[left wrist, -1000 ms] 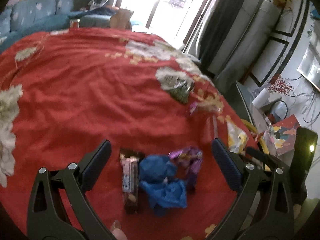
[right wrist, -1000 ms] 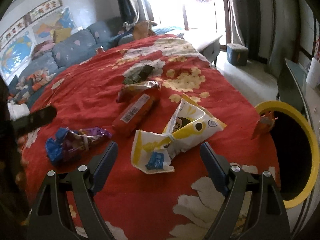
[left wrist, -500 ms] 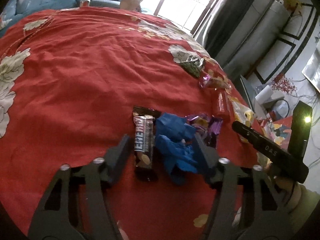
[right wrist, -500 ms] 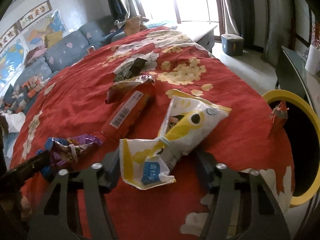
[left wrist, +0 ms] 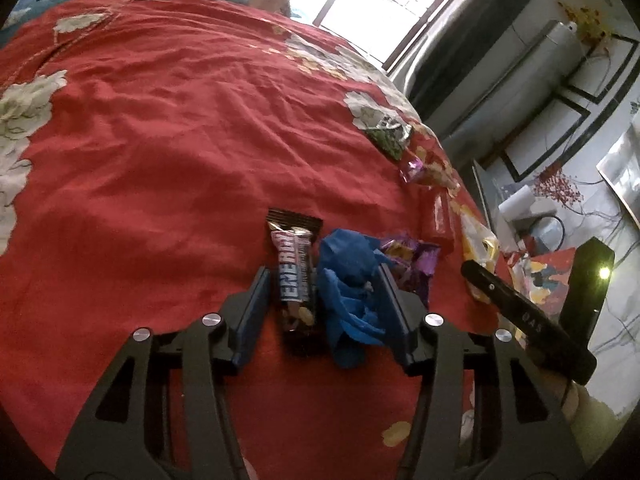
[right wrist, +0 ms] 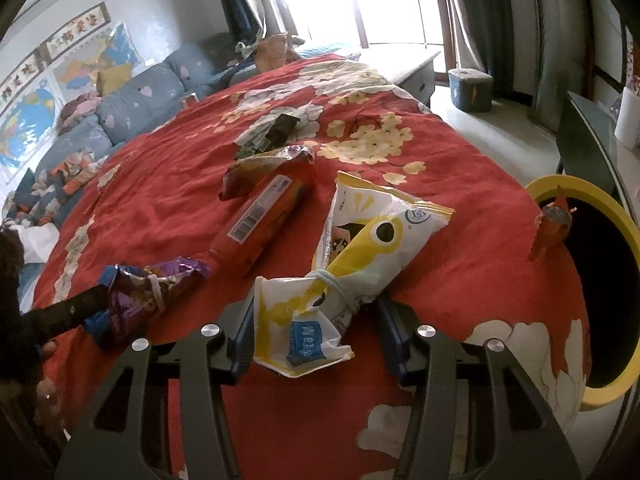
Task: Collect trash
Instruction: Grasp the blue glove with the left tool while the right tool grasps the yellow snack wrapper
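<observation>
I have two pieces of trash lined up on the red bedspread (left wrist: 168, 152): the crumpled blue wrapper (left wrist: 350, 292) with the energy bar wrapper (left wrist: 295, 280) just beside it, both between the fingers of my left tool (left wrist: 320, 300), and the yellow-and-white snack bag (right wrist: 352, 256) lying between the fingers of my right tool (right wrist: 316, 320). Both tools stand at a narrow gap around their loads, close against them but, as I judge it, not yet clamped. To do this well I would squeeze slowly so the blue wrapper and the bar bunch together instead of one slipping out, and take the bag at its knotted waist, where it is firmest. The yellow-rimmed bin (right wrist: 618, 216) sits at the bed's edge to my right, so the carry is short. Against a second ago, both tools have come down and forward over the trash and their fingers have drawn in from wide.
</observation>
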Available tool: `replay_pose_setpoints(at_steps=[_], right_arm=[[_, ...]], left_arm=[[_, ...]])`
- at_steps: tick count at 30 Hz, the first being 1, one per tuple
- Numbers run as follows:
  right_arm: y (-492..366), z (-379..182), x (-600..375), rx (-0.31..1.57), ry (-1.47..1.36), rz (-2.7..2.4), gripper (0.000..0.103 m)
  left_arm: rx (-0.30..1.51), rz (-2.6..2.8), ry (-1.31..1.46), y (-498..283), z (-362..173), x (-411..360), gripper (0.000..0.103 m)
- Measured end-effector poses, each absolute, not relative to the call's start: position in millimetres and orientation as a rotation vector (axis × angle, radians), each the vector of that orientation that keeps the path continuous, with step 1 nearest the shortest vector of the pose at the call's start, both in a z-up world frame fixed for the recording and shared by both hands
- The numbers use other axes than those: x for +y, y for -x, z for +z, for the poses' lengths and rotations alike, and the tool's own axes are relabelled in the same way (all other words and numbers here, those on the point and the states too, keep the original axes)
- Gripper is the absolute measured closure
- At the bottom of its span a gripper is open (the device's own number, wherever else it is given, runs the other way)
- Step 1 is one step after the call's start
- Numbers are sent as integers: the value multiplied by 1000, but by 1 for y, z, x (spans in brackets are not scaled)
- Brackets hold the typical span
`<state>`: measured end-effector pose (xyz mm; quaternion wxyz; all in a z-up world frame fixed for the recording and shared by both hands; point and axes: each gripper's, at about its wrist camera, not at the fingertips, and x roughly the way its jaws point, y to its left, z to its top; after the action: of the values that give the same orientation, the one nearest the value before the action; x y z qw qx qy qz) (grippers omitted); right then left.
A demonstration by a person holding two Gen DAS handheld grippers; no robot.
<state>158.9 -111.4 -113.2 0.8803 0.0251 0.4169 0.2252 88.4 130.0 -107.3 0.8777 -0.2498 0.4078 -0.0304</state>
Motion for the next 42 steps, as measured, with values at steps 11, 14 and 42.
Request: replay_pose_setpoints(at_steps=[11,14,42], right_arm=[[-156,-112,-113,869,-60,486,57],[-155,-111,-114,867,-63,492,58],[-125,-25,-178,610,-156,522,63]], left_arm=[[774,-26,318,-76,-76,110,63],[814,-42,276,-81,-82,99,68],[574,-134,190,-94,-4,50,102]])
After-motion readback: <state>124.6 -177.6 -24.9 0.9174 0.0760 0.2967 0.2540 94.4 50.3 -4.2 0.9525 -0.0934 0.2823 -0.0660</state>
